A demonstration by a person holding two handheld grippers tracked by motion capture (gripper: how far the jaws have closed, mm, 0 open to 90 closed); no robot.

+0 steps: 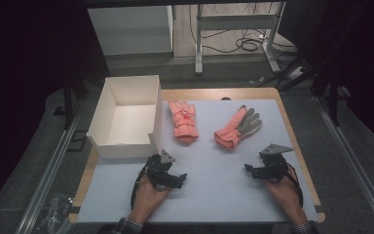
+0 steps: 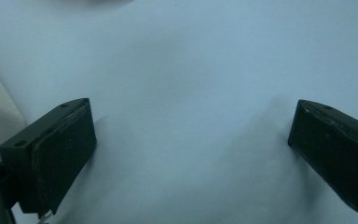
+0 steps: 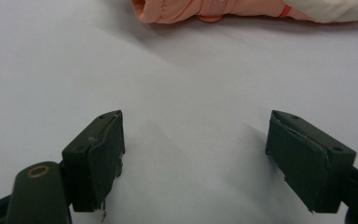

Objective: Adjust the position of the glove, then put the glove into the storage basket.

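Two salmon-pink gloves lie on the pale table sheet. One glove (image 1: 183,121) lies back-up near the box; the other glove (image 1: 237,127) lies palm-up with a grey palm, and its cuff (image 3: 200,9) shows at the top of the right gripper view. My left gripper (image 1: 181,178) rests low at the front left, open, jaws wide apart over bare sheet (image 2: 186,84). My right gripper (image 1: 249,170) sits at the front right, open too, a short way in front of the grey-palmed glove. Nothing lies between either pair of jaws.
An open white cardboard box (image 1: 121,142) stands at the table's left, just beyond the left gripper. The wooden table edge (image 1: 292,131) runs along the right. A metal frame and cables (image 1: 243,41) stand on the floor behind.
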